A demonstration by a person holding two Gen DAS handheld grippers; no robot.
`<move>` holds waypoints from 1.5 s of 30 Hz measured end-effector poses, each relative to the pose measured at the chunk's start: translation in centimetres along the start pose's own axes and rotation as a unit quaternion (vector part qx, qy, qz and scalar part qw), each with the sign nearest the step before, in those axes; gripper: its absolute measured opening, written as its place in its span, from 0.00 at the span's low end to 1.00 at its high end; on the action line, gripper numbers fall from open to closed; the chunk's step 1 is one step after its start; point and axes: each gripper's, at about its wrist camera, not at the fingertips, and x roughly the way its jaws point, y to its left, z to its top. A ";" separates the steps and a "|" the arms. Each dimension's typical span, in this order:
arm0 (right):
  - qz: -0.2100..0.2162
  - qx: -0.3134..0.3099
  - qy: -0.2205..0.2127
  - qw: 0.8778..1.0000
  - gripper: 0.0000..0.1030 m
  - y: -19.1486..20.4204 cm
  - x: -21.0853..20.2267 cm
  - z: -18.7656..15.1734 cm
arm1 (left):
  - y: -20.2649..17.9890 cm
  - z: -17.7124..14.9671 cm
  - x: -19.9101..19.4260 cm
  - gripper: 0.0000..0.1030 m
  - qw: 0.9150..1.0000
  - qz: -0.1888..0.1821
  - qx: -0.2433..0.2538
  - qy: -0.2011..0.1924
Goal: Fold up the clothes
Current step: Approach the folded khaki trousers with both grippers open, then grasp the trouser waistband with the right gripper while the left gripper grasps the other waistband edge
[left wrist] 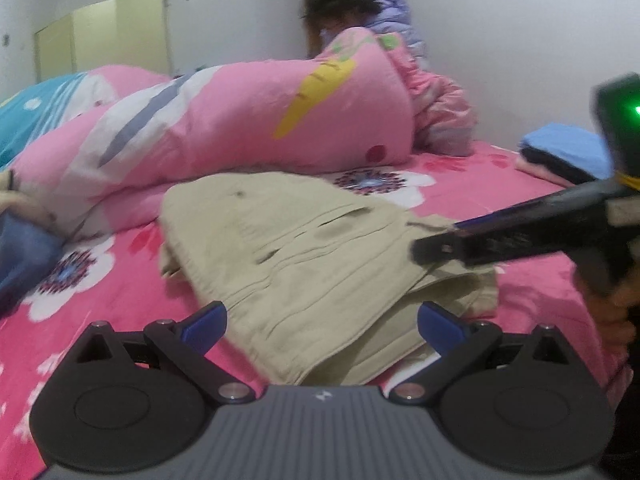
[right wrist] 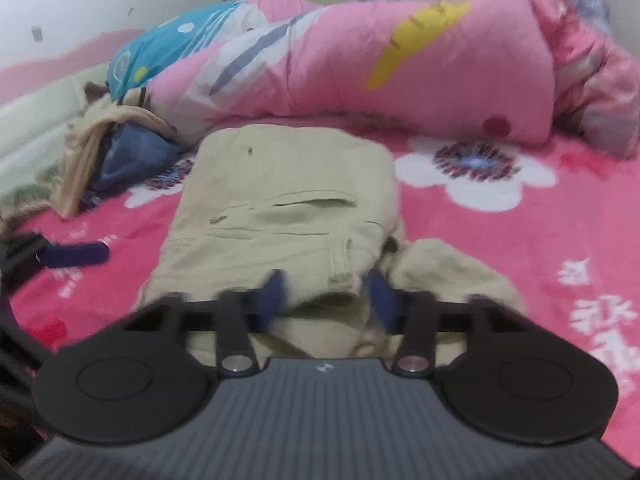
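Right gripper (right wrist: 326, 294) jaws motion-blurred; grip on khaki trousers (right wrist: 288, 208) unclear. Person (left wrist: 360, 4) behind quilt (left wrist: 248, 120) mostly hidden.

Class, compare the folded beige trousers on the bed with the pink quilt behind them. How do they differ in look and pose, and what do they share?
The folded beige trousers are plain, with pocket slits; the pink quilt carries a printed yellow carrot. The trousers lie low and flat in layers; the quilt is heaped in a tall, bulky roll. The right gripper has its fingers around the trousers' near edge; nothing touches the quilt. Both rest on the pink flowered bedsheet.
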 end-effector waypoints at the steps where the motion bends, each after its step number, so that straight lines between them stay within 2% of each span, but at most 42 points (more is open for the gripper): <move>1: 0.015 0.009 -0.004 1.000 0.19 -0.2 -0.1 0.2 | -0.2 0.1 0.1 0.99 1.000 -0.004 0.005 -0.003; 4: 0.060 0.035 -0.014 0.997 0.13 -0.7 -0.3 0.7 | -0.9 0.7 0.4 0.99 0.999 -0.020 0.023 -0.011; 8: 0.120 0.069 -0.029 0.990 0.11 -1.4 -0.7 1.3 | -1.9 2.0 1.7 0.99 0.999 -0.026 0.039 -0.019; 11: 0.164 0.095 -0.040 0.981 0.11 -1.9 -0.9 1.8 | -2.6 3.3 2.8 0.99 0.998 -0.025 0.047 -0.026; 15: 0.222 0.129 -0.054 0.965 0.11 -2.6 -1.3 2.5 | -3.1 5.2 4.5 0.91 0.998 -0.011 0.059 -0.029; 17: 0.251 0.146 -0.061 0.955 0.11 -3.0 -1.5 2.8 | -2.9 5.7 5.2 0.79 0.998 -0.002 0.050 -0.028; 19: 0.280 0.162 -0.067 0.944 0.11 -3.3 -1.6 3.1 | -2.6 6.3 5.9 0.51 0.999 0.006 0.041 -0.027; 21: 0.289 0.166 -0.067 0.940 0.13 -3.7 -1.8 3.3 | -1.1 6.7 6.3 0.34 1.000 0.001 -0.013 -0.016; 23: 0.302 0.192 -0.078 0.931 0.18 -5.0 -2.5 2.8 | 0.9 7.0 6.2 0.29 0.998 -0.014 -0.069 -0.008; 24: 0.302 0.201 -0.090 0.928 0.21 -5.7 -3.2 2.5 | 1.8 7.1 6.1 0.26 0.995 -0.017 -0.095 -0.005; 25: 0.284 0.191 -0.098 0.935 0.27 -5.9 -3.8 2.2 | 2.9 7.3 5.8 0.26 0.993 -0.017 -0.115 -0.007; 28: 0.195 0.118 -0.108 0.968 0.45 -5.4 -5.6 1.3 | 6.2 7.9 4.5 0.24 0.983 -0.030 -0.181 -0.011; 29: 0.167 0.083 -0.103 0.977 0.53 -4.8 -5.9 0.9 | 7.5 7.9 3.9 0.24 0.978 -0.035 -0.205 -0.014; 30: 0.145 0.035 -0.092 0.984 0.55 -3.6 -5.8 0.5 | 8.7 8.0 3.4 0.24 0.974 -0.034 -0.224 -0.020; 32: 0.111 -0.068 -0.069 0.989 0.58 -0.8 -5.6 -0.4 | 10.9 8.0 2.2 0.22 0.966 -0.027 -0.253 -0.032; 34: 0.088 -0.159 -0.060 0.982 0.60 1.3 -5.4 -1.6 | 12.8 8.1 1.1 0.20 0.961 -0.014 -0.274 -0.044; 36: 0.071 -0.239 -0.056 0.967 0.63 2.9 -5.3 -2.7 | 14.4 7.9 0.2 0.19 0.955 -0.007 -0.293 -0.049; 40: 0.053 -0.312 -0.041 0.948 0.77 3.6 -6.0 -3.9 | 16.7 7.1 -0.7 0.17 0.948 0.002 -0.314 -0.054; 45: 0.009 -0.399 -0.012 0.917 0.77 5.0 -4.8 -5.4 | 18.2 5.0 -0.9 0.17 0.940 -0.001 -0.336 -0.057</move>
